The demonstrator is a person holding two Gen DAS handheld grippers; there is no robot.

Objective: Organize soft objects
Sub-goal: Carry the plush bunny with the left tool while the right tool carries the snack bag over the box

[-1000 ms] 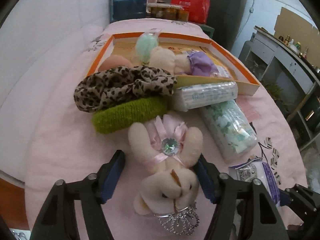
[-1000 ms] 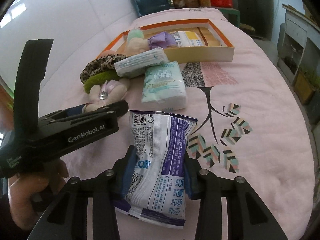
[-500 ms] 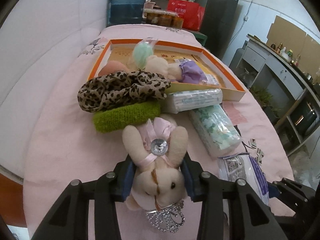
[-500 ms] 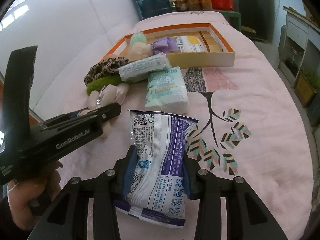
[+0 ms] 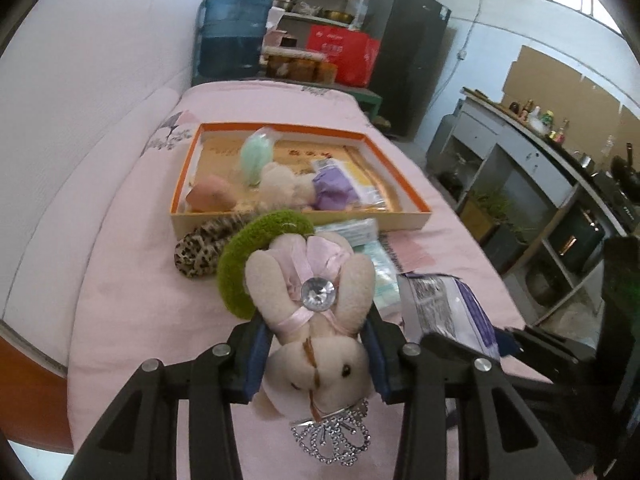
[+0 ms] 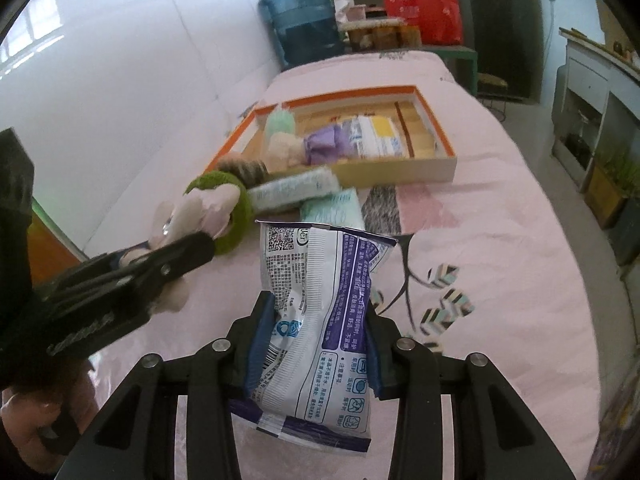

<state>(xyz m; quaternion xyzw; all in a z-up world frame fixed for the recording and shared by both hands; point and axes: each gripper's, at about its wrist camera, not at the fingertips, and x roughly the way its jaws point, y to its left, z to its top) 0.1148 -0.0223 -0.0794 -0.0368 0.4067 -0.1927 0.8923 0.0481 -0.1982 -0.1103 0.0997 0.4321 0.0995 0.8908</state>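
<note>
My left gripper (image 5: 316, 354) is shut on a cream plush bunny (image 5: 316, 320) in a pink dress with a gem and a silver tiara, held above the pink cloth. A green scrunchie (image 5: 252, 256) hangs around the bunny's legs. My right gripper (image 6: 314, 344) is shut on a white and purple tissue pack (image 6: 320, 304), lifted off the cloth; the pack also shows in the left wrist view (image 5: 448, 308). The orange-rimmed box (image 5: 404, 196) farther back holds a mint sponge (image 5: 256, 156), a plush toy in purple (image 5: 304, 188) and a pink item (image 5: 210, 198).
A leopard scrunchie (image 5: 200, 246) lies before the box. Two wrapped tissue packs (image 6: 296, 192) (image 6: 332, 208) lie beside it. A blue water jug (image 5: 232, 36) and red bag (image 5: 344, 54) stand behind. Shelving and counters stand to the right (image 5: 540, 184).
The left gripper closed on the bunny and lifted it, taking the green scrunchie along. The right gripper lifted the tissue pack off the cloth.
</note>
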